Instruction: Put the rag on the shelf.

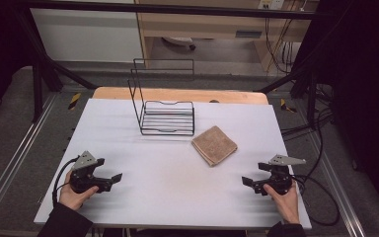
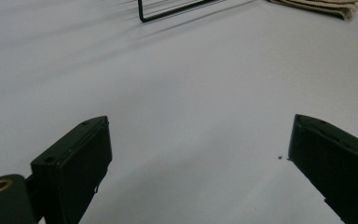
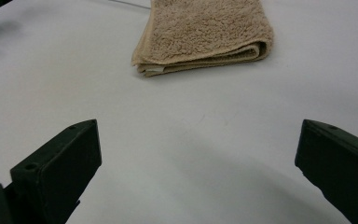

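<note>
Beige folded towel [image 1: 214, 145] lies flat on the white surface [image 1: 168, 182] just beside the wire rack [image 1: 165, 111]; left hand-held gripper [image 1: 112, 180] and right hand-held gripper [image 1: 249, 183] rest apart near the front edge, jaws spread and empty, seemingly poised to start.

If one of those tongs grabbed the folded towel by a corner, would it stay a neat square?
Probably not. The towel is soft terry folded in loose layers, so it would likely sag and unfold. It looks light, so lifting should be easy. Pushed across the smooth table, it would probably bunch rather than slide.
</note>
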`<state>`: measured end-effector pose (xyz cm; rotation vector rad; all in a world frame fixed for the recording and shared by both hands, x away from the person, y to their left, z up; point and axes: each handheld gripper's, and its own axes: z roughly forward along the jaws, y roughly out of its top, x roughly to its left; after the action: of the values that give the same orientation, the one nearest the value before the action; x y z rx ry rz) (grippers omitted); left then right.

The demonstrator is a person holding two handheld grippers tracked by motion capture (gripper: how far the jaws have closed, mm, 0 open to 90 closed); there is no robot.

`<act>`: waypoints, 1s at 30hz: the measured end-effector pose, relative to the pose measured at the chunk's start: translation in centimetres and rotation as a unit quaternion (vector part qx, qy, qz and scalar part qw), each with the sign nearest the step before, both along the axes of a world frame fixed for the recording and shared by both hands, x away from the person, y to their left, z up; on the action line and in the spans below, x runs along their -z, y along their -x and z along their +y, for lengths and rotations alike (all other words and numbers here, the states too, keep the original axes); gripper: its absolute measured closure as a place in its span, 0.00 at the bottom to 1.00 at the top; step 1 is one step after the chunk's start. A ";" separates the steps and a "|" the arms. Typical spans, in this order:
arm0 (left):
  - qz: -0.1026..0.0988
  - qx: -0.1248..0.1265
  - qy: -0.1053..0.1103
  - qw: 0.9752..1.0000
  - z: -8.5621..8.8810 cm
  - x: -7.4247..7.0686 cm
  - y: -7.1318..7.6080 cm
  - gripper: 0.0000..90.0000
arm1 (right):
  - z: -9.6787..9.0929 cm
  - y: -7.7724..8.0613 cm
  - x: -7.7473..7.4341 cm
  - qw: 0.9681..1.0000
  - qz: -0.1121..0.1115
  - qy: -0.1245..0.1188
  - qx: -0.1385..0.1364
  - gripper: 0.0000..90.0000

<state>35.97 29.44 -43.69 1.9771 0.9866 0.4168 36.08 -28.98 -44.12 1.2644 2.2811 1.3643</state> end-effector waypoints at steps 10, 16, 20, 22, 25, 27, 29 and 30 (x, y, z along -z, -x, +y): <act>-0.001 0.006 -0.003 1.000 -0.1 0.1 0.1 0.08 | 0.6 0.1 -0.1 1.000 -0.002 0.008 -0.003 0.01; -0.002 0.004 -0.003 1.000 0.0 0.1 0.2 0.08 | 1.1 0.1 -0.3 1.000 -0.005 0.005 -0.004 0.01; -0.002 0.003 -0.003 1.000 0.0 0.1 0.2 0.08 | 1.8 0.1 -0.4 1.000 -0.009 0.010 -0.011 0.01; -0.002 0.003 -0.002 1.000 0.0 0.1 0.2 0.08 | 2.0 0.1 -0.4 1.000 -0.008 0.011 -0.013 0.01; -0.002 0.003 -0.003 1.000 -0.1 0.1 0.2 0.08 | 2.4 0.0 -0.4 1.000 -0.011 0.015 -0.015 0.01; -0.003 0.001 -0.001 1.000 -0.1 0.1 0.2 0.08 | 2.6 0.0 -0.5 1.000 -0.011 0.014 -0.015 0.01; -0.003 0.001 -0.001 1.000 0.0 0.0 0.2 0.08 | 2.8 0.0 -0.5 1.000 -0.011 0.014 -0.017 0.01; -0.004 0.002 0.000 1.000 0.0 0.0 0.3 0.08 | 3.2 -0.1 -0.6 1.000 -0.011 0.017 -0.018 0.01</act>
<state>35.71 29.45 -43.66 1.9761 0.9782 0.4234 36.22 -25.76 -43.56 1.1981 2.3117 1.3384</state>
